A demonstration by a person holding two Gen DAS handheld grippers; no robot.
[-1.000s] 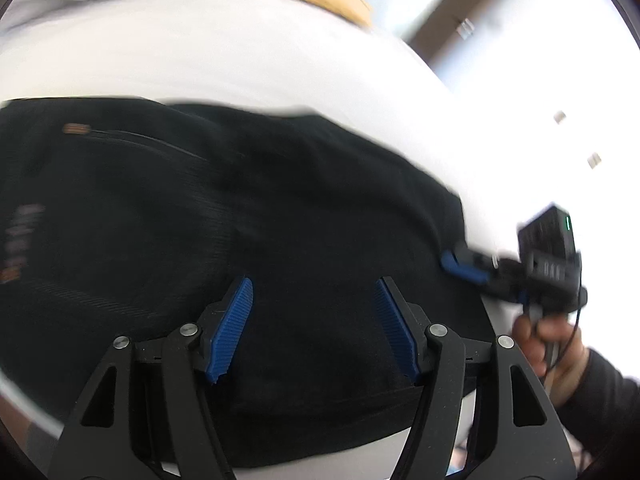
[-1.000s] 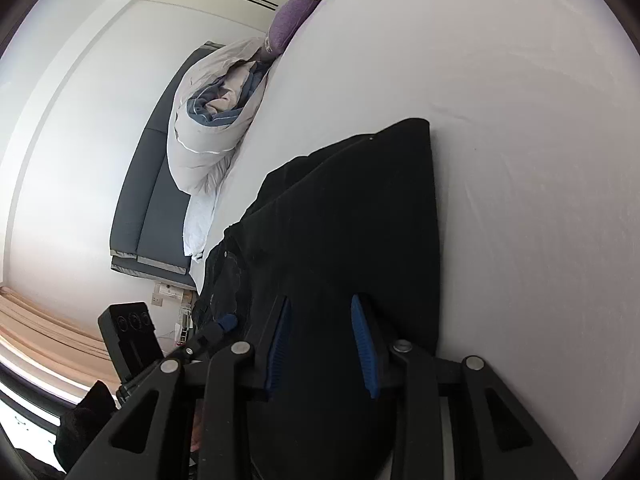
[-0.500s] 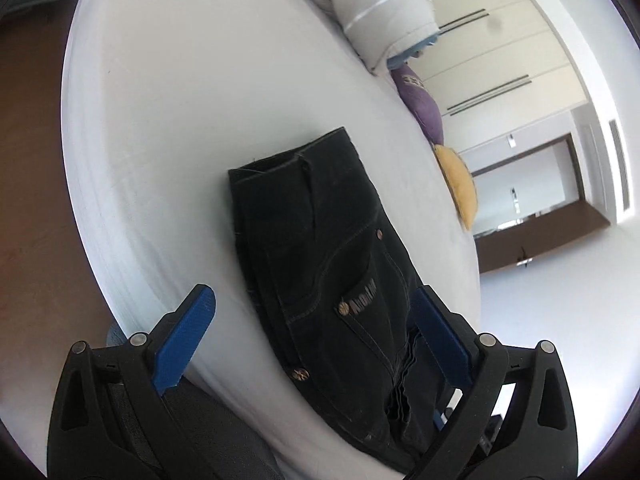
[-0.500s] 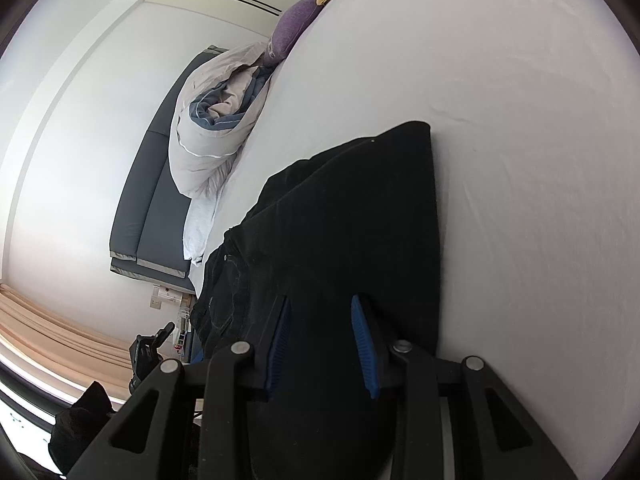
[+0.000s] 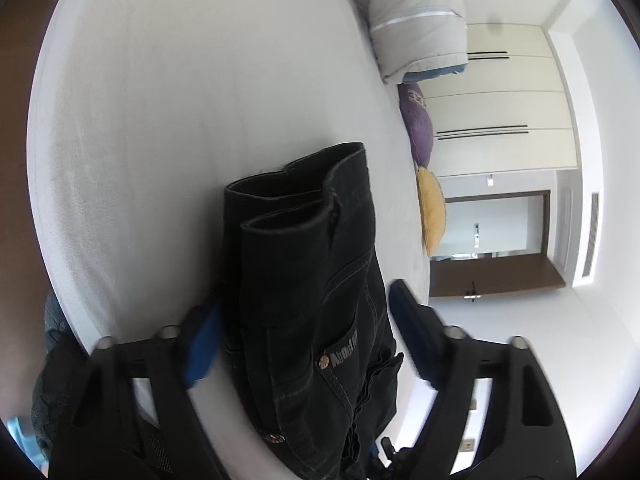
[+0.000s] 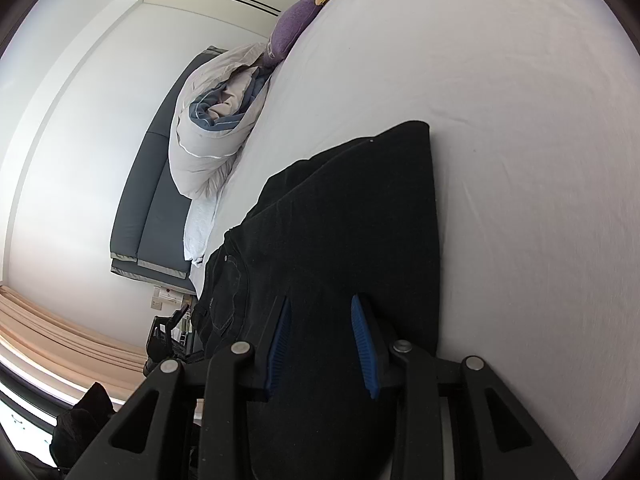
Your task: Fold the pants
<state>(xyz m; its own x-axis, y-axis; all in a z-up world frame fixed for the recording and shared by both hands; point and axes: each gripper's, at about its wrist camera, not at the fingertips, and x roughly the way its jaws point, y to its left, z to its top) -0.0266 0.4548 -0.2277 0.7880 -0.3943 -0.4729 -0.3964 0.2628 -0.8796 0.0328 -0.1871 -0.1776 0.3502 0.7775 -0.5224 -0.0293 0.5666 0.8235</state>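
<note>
Black jeans (image 5: 312, 280) lie folded on the white bed (image 5: 160, 120), waistband end toward the far side in the left wrist view, a back pocket with a label near me. My left gripper (image 5: 304, 332) is open wide, its blue pads either side of the jeans near the bed's edge, holding nothing. In the right wrist view the folded jeans (image 6: 352, 232) show a smooth black panel. My right gripper (image 6: 322, 340) is open over that panel with a narrow gap, and no cloth is seen between the pads.
A rolled grey duvet (image 6: 212, 128), a purple pillow (image 5: 420, 124) and a yellow pillow (image 5: 432, 208) lie at the head of the bed. A dark headboard (image 6: 156, 208) stands beside the duvet. White wardrobe doors (image 5: 500, 92) and a doorway are beyond.
My left gripper has swung away from the cloth, pulled back to the bed's edge, and now faces along the jeans. The right gripper has barely moved.
</note>
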